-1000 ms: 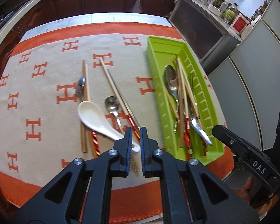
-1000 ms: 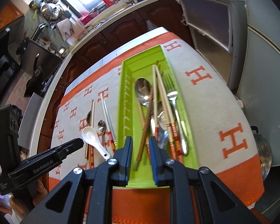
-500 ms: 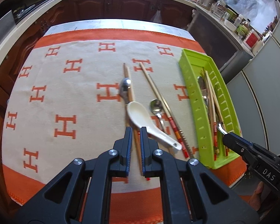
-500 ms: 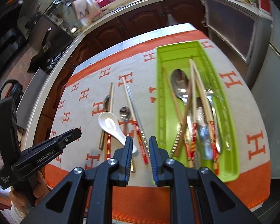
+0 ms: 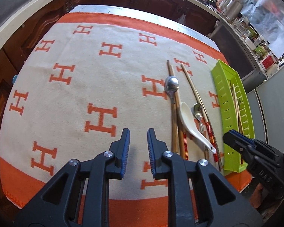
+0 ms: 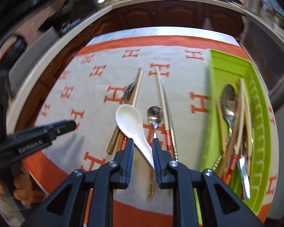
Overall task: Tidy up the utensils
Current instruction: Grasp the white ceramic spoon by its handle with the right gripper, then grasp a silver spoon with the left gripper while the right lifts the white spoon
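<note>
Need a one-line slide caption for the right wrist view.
Open right gripper straddles the white spoon handle on the cloth, green tray of utensils alongside.

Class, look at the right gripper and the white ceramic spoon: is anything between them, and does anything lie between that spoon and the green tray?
Nothing blocks the grasp: the right gripper is open with the white spoon handle already between its fingers. Toward the green tray, a small metal spoon and chopsticks lie flat on the cloth, so lifting over them should clear.
</note>
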The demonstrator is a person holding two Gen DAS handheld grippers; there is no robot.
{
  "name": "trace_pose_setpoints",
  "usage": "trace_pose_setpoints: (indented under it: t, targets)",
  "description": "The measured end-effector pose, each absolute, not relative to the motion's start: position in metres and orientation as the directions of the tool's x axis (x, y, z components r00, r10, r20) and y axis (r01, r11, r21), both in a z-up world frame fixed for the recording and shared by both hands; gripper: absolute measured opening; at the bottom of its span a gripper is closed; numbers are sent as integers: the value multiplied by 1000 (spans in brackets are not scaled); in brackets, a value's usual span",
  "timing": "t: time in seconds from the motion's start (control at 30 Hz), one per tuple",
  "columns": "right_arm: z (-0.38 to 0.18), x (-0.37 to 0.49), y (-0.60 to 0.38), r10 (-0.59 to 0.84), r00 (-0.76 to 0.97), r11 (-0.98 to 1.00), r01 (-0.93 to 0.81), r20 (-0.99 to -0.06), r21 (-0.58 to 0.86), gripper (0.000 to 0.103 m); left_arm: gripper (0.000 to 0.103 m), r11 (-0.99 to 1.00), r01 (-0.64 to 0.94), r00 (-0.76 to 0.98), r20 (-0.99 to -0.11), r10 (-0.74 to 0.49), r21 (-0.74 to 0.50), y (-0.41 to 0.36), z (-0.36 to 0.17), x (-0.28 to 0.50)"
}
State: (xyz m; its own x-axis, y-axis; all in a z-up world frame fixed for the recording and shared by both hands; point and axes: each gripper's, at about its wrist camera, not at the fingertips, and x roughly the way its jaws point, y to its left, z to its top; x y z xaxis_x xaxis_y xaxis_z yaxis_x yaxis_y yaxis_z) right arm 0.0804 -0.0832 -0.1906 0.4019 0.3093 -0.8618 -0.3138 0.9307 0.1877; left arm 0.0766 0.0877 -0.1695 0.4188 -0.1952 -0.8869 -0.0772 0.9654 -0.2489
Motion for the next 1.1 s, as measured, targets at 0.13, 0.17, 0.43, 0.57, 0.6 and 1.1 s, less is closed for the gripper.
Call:
trace_pose_setpoints:
  t: [0.13, 0.17, 0.43, 0.57, 0.6, 1.1]
  targets:
    - [-204, 80, -65, 248, 410, 913, -401, -878, 70, 20, 16, 964, -85, 405, -893, -199, -253, 92, -177, 81]
    - [-207, 81, -61, 239, 405, 907, -418, -883, 54, 20, 16, 963, -86, 401, -894, -201, -255, 92, -179, 82]
    - [-220, 84, -46, 186, 417, 869, -493, -890, -49, 20, 16, 962, -95, 377, -904, -204, -257, 93, -191, 91]
    - [-227, 92, -45, 182, 409, 871, -490, -894, -47, 20, 16, 962, -91, 368, -906, -208, -258, 91, -194, 92]
    - [-227, 93, -45, 194, 413, 871, -490, -890, -37, 20, 16, 962, -89, 367, -907, -209, -258, 90, -194, 92]
    - [-217, 104, -82, 386, 380, 902, -346, -841, 258, 4, 16, 965, -51, 356, -907, -223, -258, 78, -197, 101]
